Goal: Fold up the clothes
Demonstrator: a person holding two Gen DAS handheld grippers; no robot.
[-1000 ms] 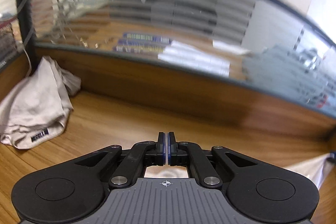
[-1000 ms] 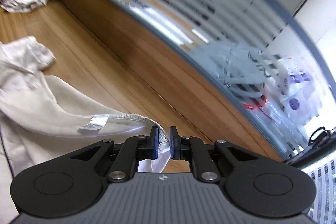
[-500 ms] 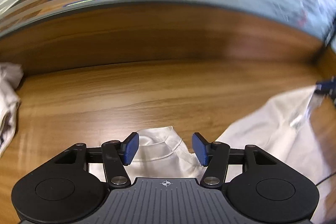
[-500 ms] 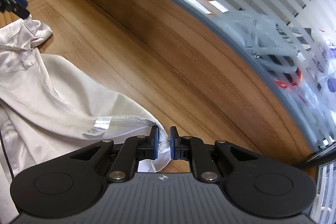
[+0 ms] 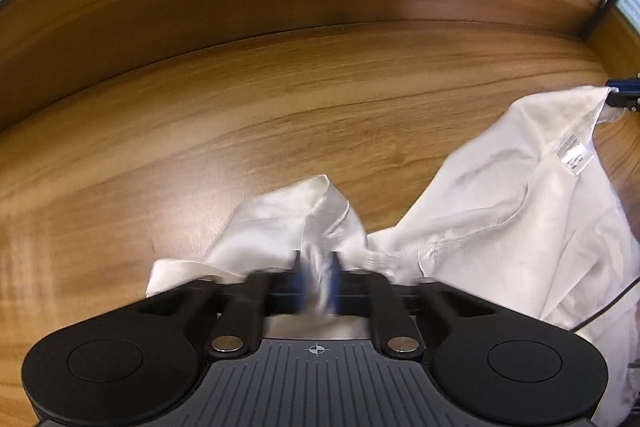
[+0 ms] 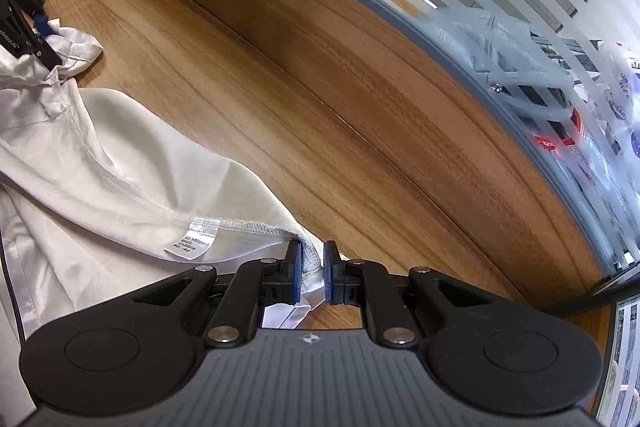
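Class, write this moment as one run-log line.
left gripper: shut on white garment | right gripper: shut on hem corner | garment stretched between them over wooden table

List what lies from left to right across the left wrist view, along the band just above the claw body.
Bare wooden table → crumpled end of the white garment pinched in the left claw → care label → right claw at the far edge.
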